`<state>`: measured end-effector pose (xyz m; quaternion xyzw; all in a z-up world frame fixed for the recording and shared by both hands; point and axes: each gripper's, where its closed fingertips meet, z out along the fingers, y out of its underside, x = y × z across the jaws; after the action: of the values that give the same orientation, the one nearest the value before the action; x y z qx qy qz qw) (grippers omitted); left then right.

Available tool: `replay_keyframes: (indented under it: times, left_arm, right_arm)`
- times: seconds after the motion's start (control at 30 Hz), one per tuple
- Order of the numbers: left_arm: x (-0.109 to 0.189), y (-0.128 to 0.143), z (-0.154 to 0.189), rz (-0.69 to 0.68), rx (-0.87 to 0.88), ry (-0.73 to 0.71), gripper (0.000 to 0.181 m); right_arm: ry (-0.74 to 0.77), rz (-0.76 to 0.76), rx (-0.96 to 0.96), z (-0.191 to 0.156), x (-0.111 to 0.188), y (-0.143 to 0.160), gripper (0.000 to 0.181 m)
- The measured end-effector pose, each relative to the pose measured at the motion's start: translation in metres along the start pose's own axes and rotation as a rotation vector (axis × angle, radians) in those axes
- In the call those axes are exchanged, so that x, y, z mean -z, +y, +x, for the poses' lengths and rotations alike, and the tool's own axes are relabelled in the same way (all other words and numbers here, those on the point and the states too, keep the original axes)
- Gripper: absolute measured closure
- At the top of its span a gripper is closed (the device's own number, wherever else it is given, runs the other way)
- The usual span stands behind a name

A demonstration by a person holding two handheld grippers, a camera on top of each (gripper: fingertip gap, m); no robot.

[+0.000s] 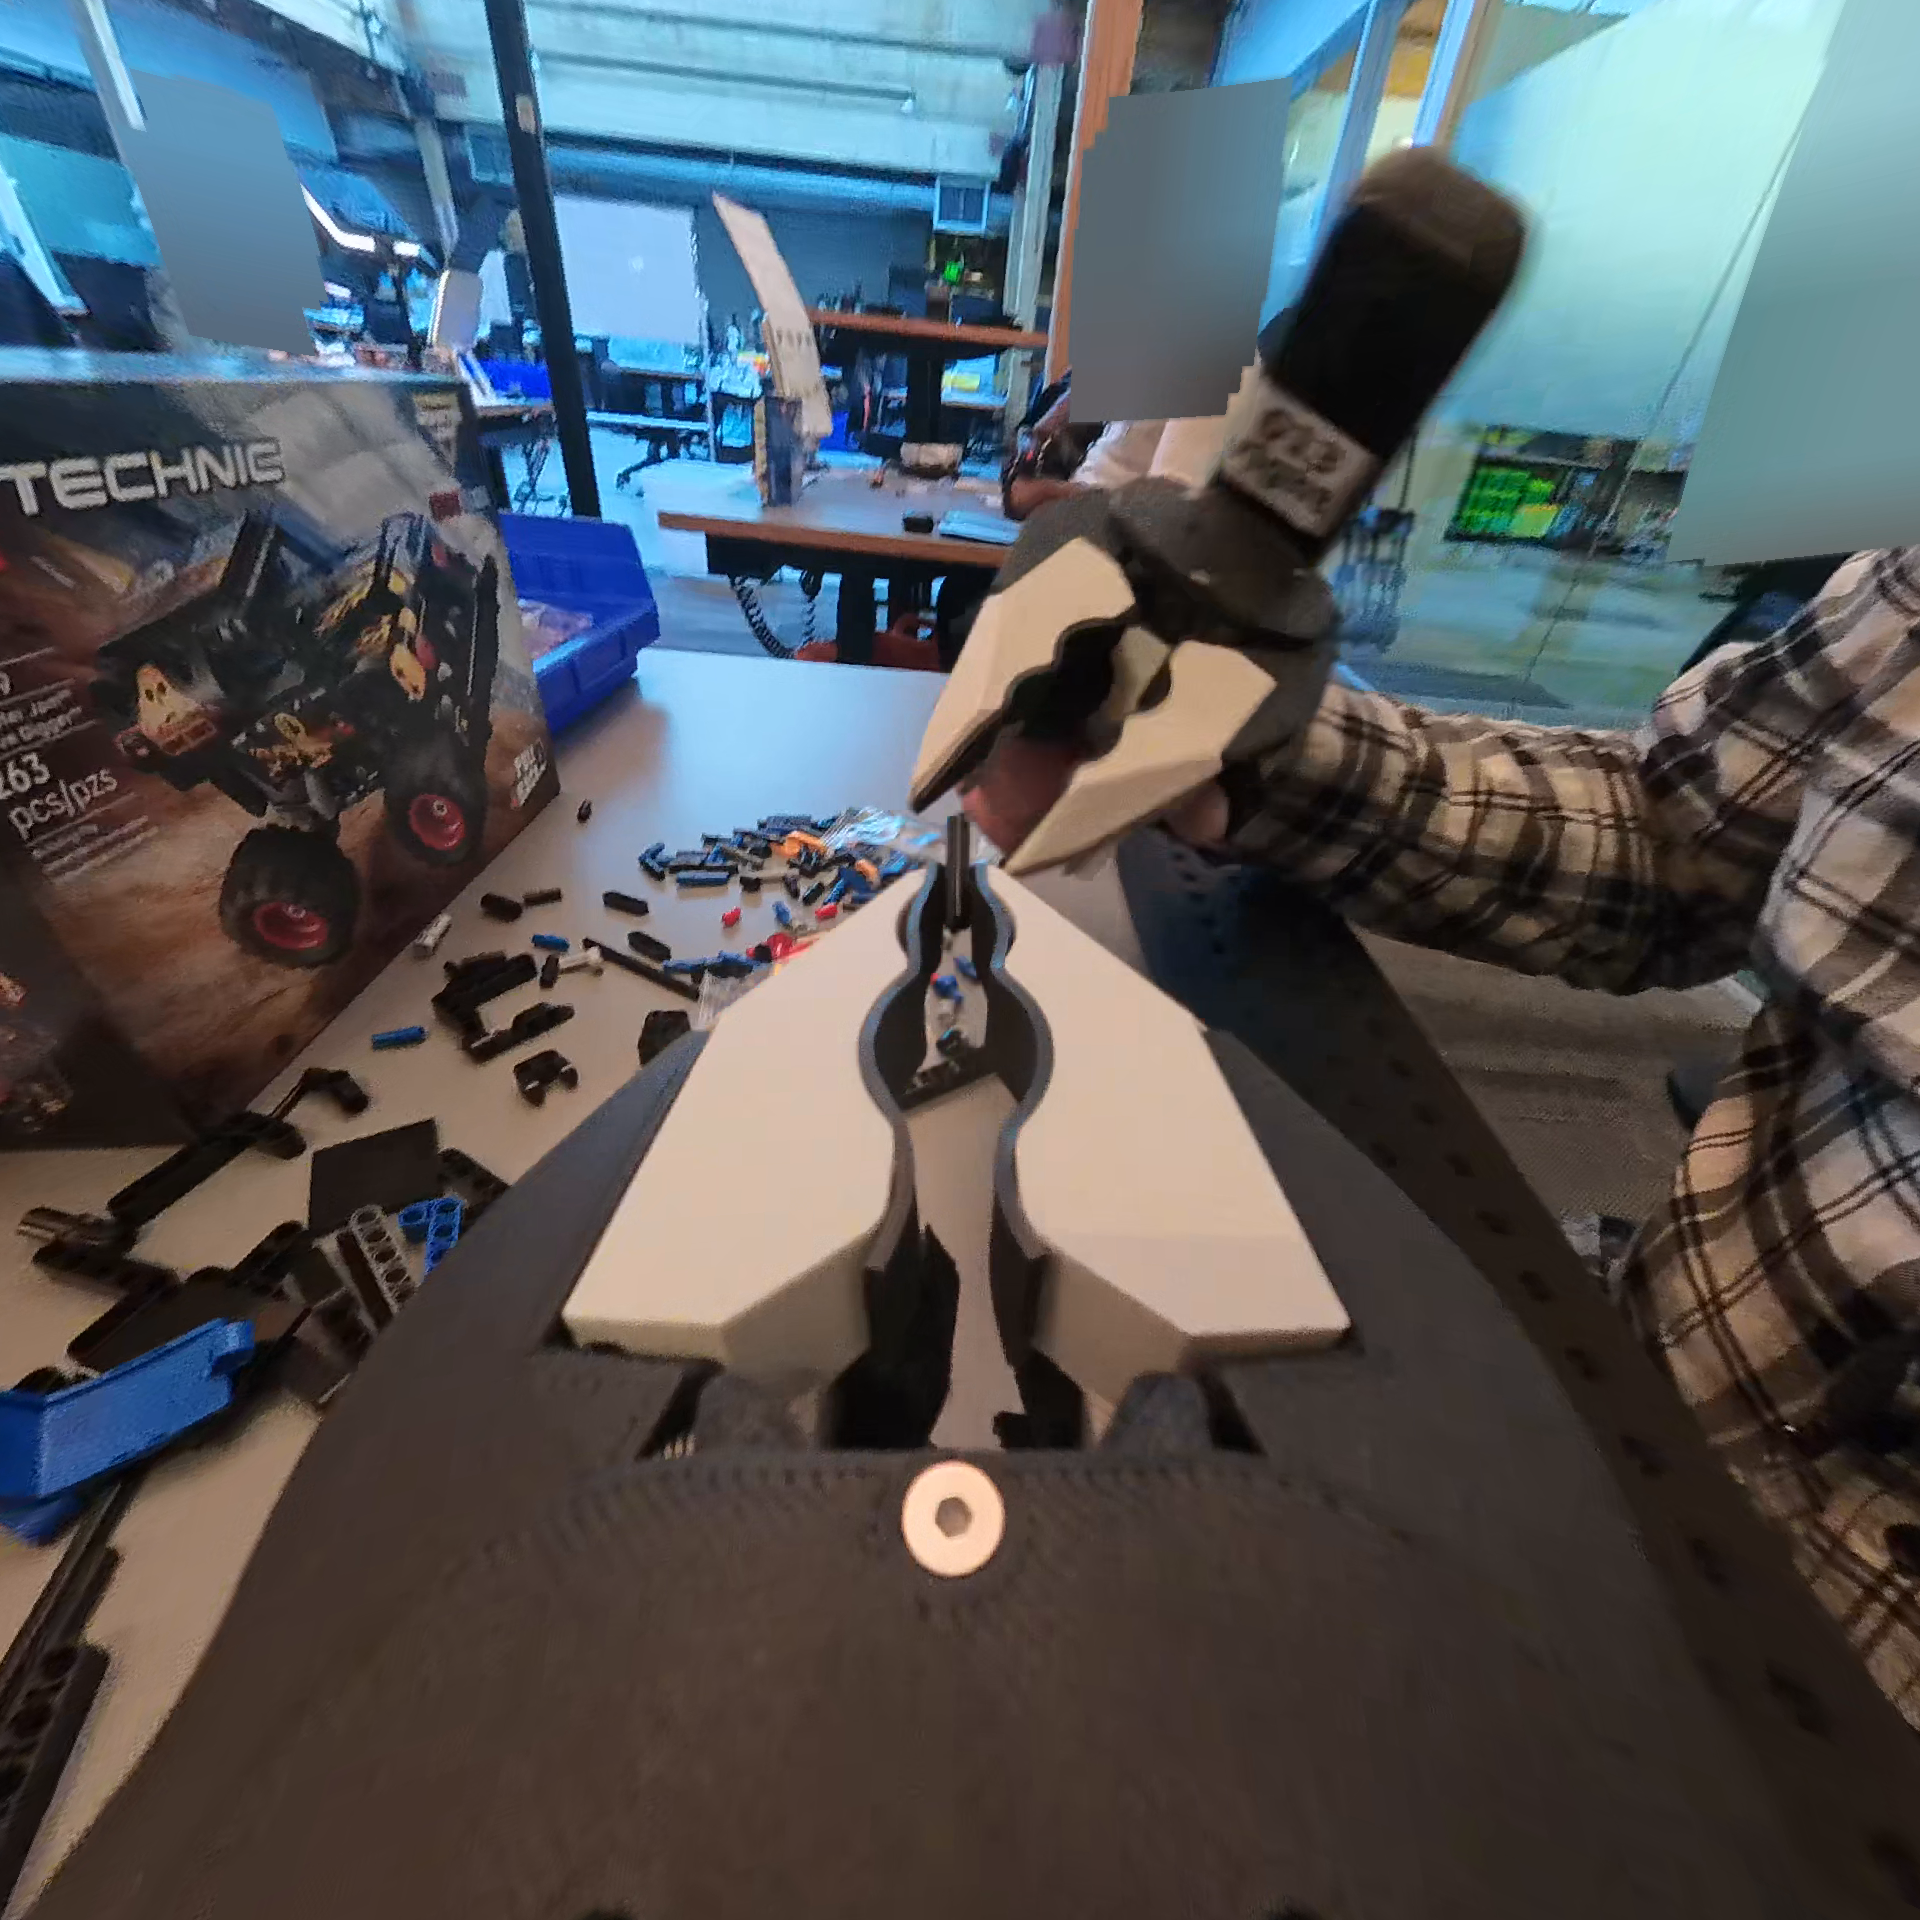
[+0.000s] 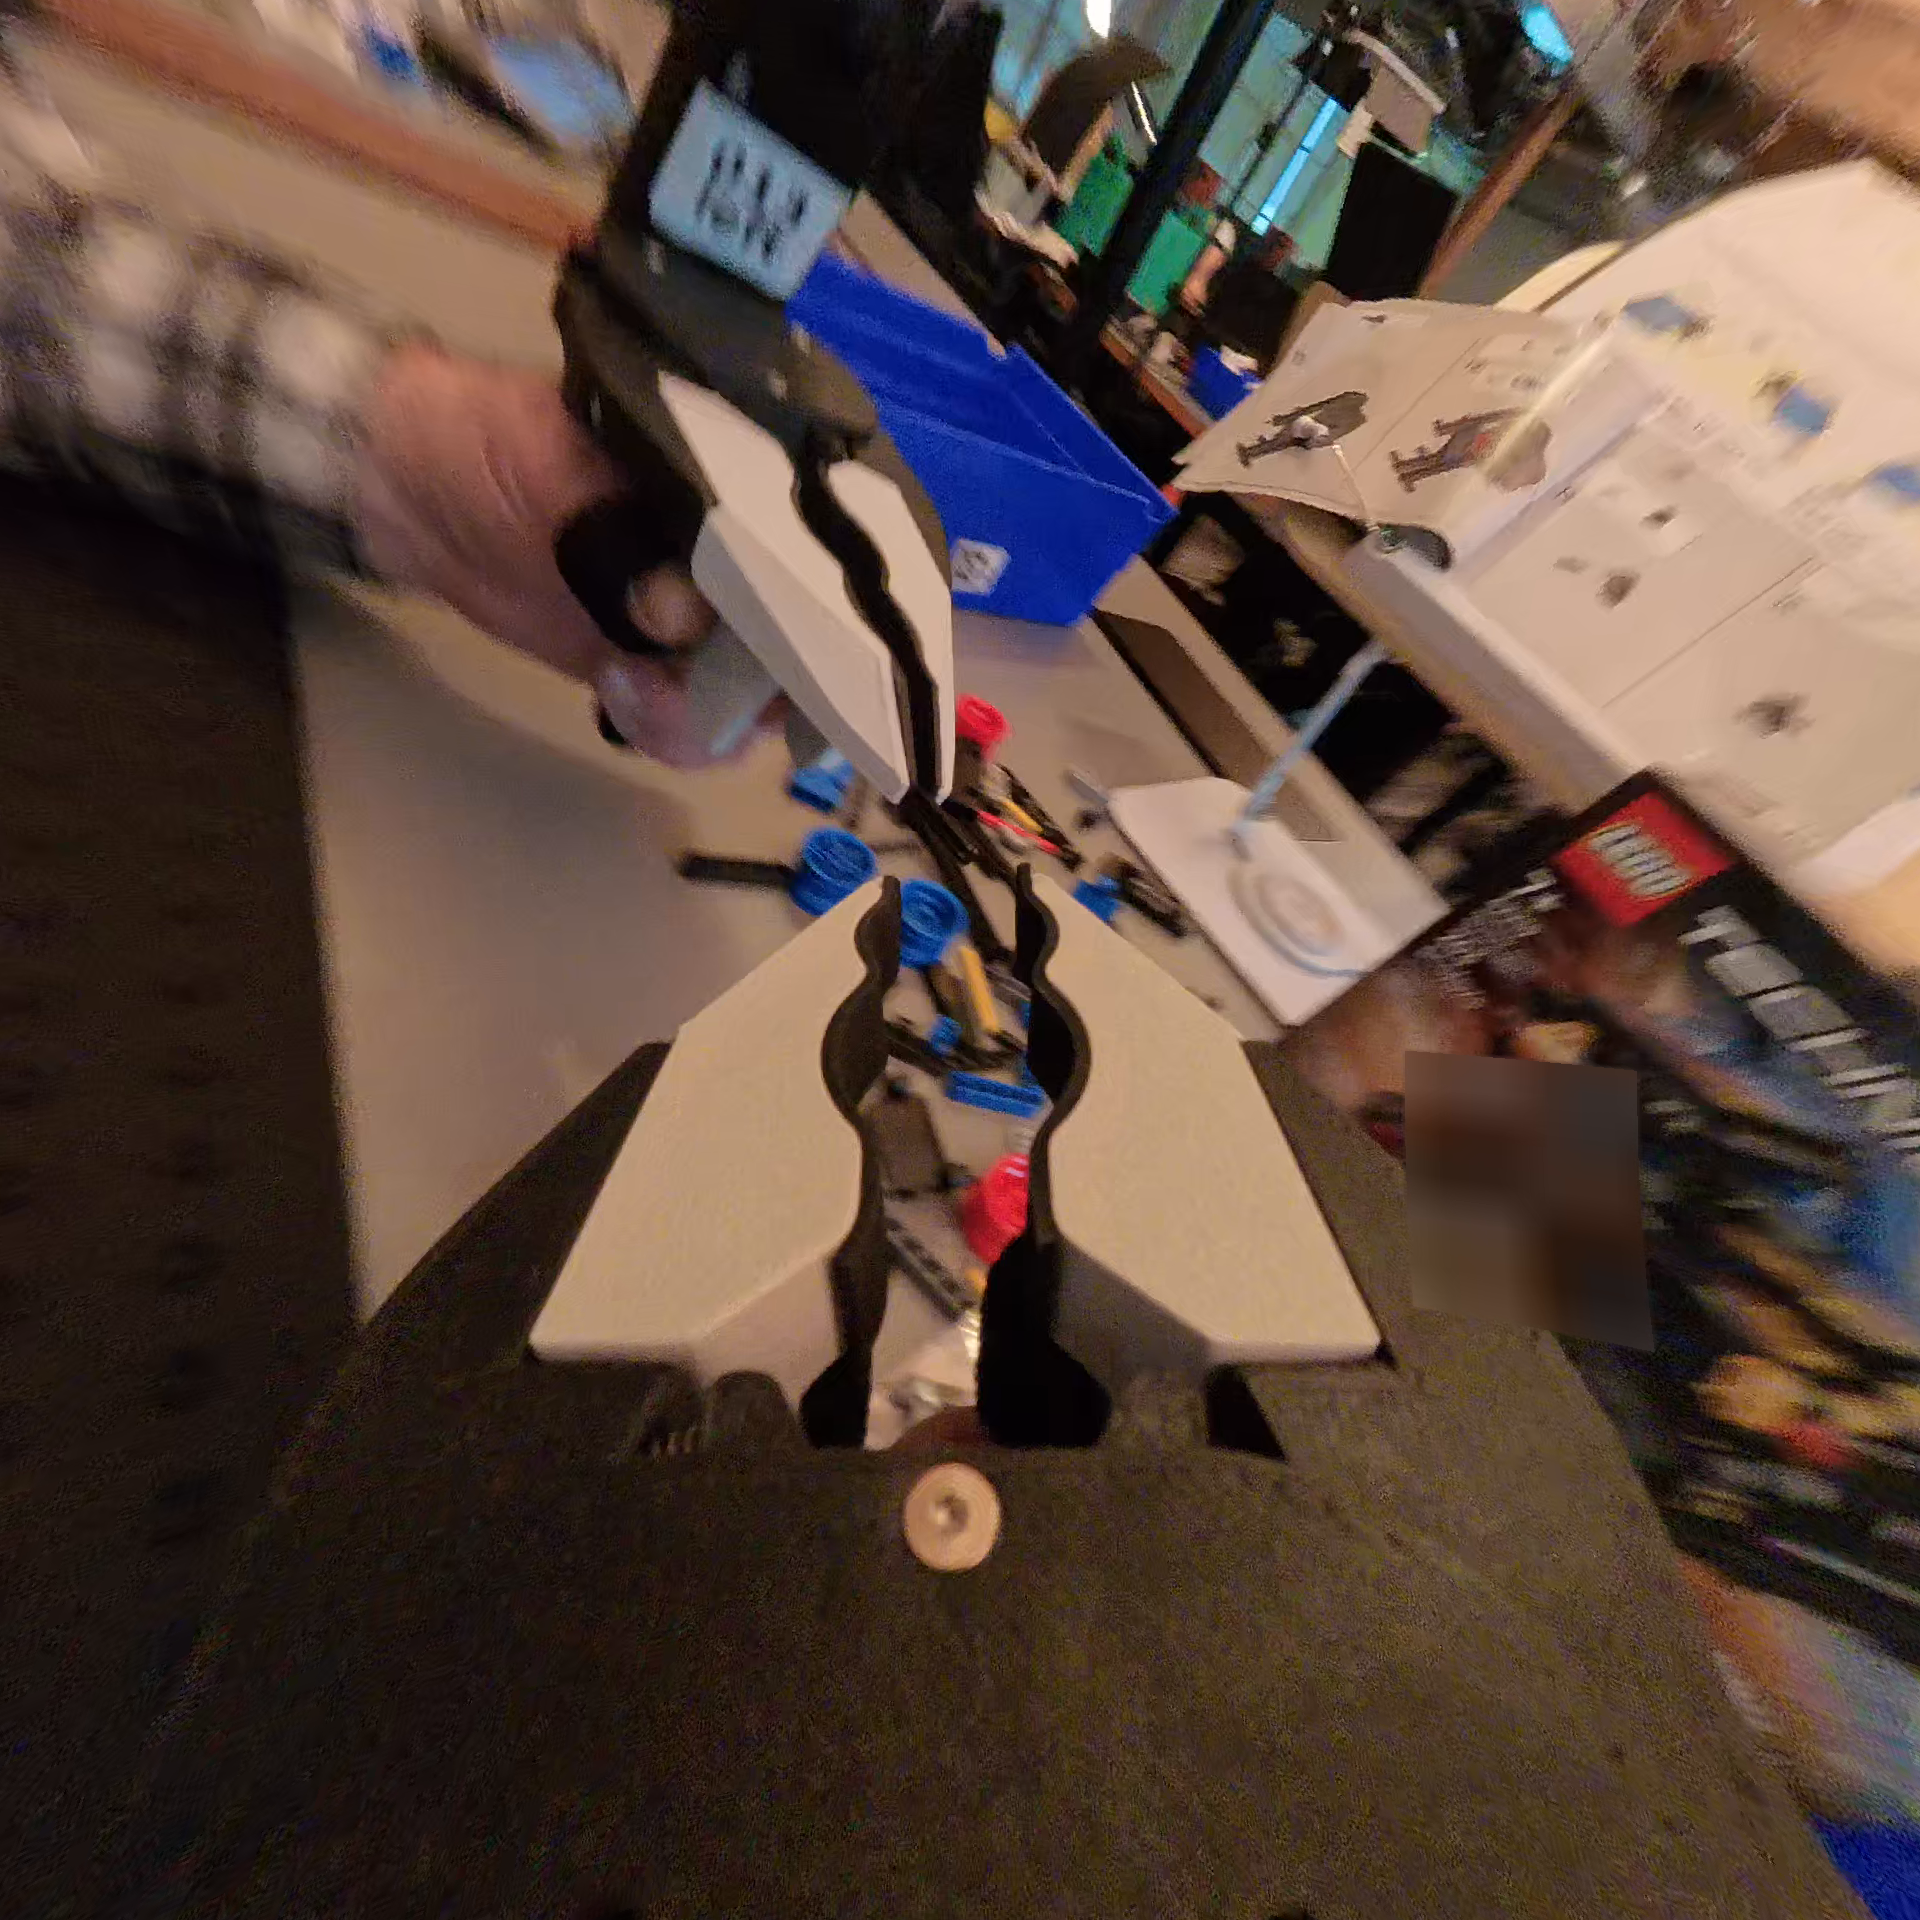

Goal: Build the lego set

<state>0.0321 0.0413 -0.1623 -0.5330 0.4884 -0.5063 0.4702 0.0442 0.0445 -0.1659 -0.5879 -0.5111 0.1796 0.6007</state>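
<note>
Left gripper: the white-padded, black-bodied left gripper (image 1: pixel 956 883) had its tips pinched on a thin black plastic axle rod (image 1: pixel 956 857), held upright and poking out past the fingertips, above the table.
Right gripper: the matching right gripper (image 2: pixel 956 894) stood with a clear gap between its tips and nothing in it; in the left wrist view it (image 1: pixel 961 831) hovered just beside the rod's upper end, fingers spread either side of it.
Handling of the rod: by the look of it light, stiff and smooth, so liable to twist or slip in a pinch at one end; a second hold near the free end, square to its length, would likely steady it.
Loose parts: small black, blue, red and yellow plastic pieces (image 1: pixel 769 862) lay scattered on the pale grey table (image 1: pixel 727 727), with longer black beams (image 1: pixel 488 1008) nearer the box.
Blue bin: an open blue plastic storage bin (image 1: pixel 582 613) stood behind the parts; its contents were too blurred to tell.
Set box: the printed cardboard box with a monster truck picture (image 1: pixel 239 707) stood upright at the left, apparently closed.
Instructions: an open paper booklet (image 2: pixel 1507 488) sat propped at the right, above a white stand base (image 2: pixel 1278 904).
</note>
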Motion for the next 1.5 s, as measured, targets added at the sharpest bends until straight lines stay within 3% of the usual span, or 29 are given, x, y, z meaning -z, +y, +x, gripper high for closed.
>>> replay_keyframes:
  times: [0.1, 0.3, 0.73, 0.9, 1.13, 1.4, 1.5]
  left_arm:
    - [0.0, -0.002, 0.006, 0.016, -0.021, 0.027, 0.179]
    - [-0.002, -0.004, 0.016, 0.029, -0.065, 0.055, 0.179]
    - [-0.005, -0.001, 0.023, 0.029, -0.057, 0.101, 0.18]
    - [-0.001, -0.007, 0.021, 0.065, -0.041, 0.1, 0.18]
    - [-0.004, -0.002, 0.024, 0.039, -0.058, 0.108, 0.18]
    - [-0.007, 0.004, 0.026, 0.0, -0.084, 0.108, 0.179]
    - [-0.01, 0.017, 0.023, -0.082, -0.09, 0.093, 0.175]
  right_arm:
    - [-0.202, 0.17, -0.348, -0.007, 0.009, -0.021, 0.168]
    - [-0.309, 0.172, -0.527, -0.015, 0.0, -0.017, 0.174]
    - [-0.355, 0.192, -0.549, -0.019, 0.004, -0.023, 0.179]
    - [-0.367, 0.2, -0.577, -0.02, 0.005, -0.022, 0.17]
    - [-0.374, 0.222, -0.591, -0.02, 0.004, -0.026, 0.173]
    - [-0.376, 0.163, -0.536, -0.024, 0.003, -0.019, 0.179]
    - [-0.362, 0.081, -0.485, -0.025, 0.003, -0.008, 0.179]
